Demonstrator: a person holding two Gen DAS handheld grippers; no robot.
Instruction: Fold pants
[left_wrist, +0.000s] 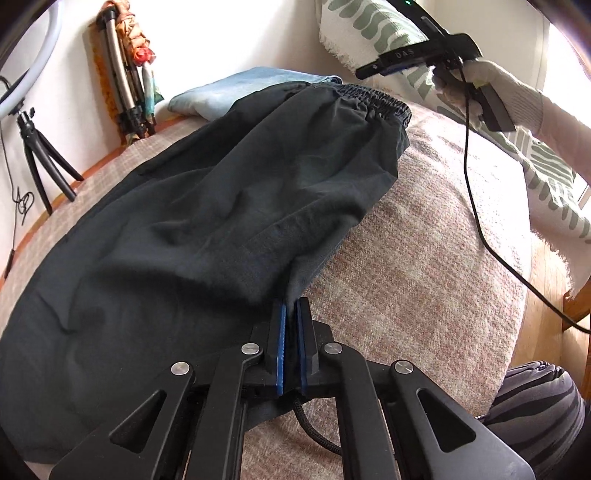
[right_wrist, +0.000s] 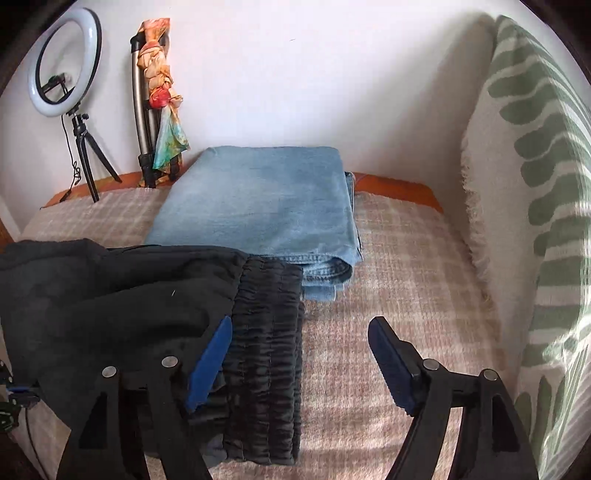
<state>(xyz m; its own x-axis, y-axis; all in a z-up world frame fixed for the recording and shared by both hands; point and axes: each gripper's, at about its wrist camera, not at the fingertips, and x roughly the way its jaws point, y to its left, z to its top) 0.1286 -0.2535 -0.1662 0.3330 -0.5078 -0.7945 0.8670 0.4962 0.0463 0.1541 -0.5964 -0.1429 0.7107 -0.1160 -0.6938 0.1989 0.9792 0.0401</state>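
Note:
Black pants lie spread on a beige plaid surface, elastic waistband at the far end. My left gripper is shut on a pinch of the pants' fabric at the near edge. In the right wrist view the ruched waistband lies between my right gripper's open fingers, with the left blue pad against the fabric and the right pad apart over bare surface. The right gripper also shows in the left wrist view, held in a white-gloved hand above the waistband.
Folded light-blue jeans lie behind the black pants. A green-patterned cushion stands along the right. A ring light on a tripod and a folded stand with a scarf stand by the wall. A black cable hangs from the right gripper.

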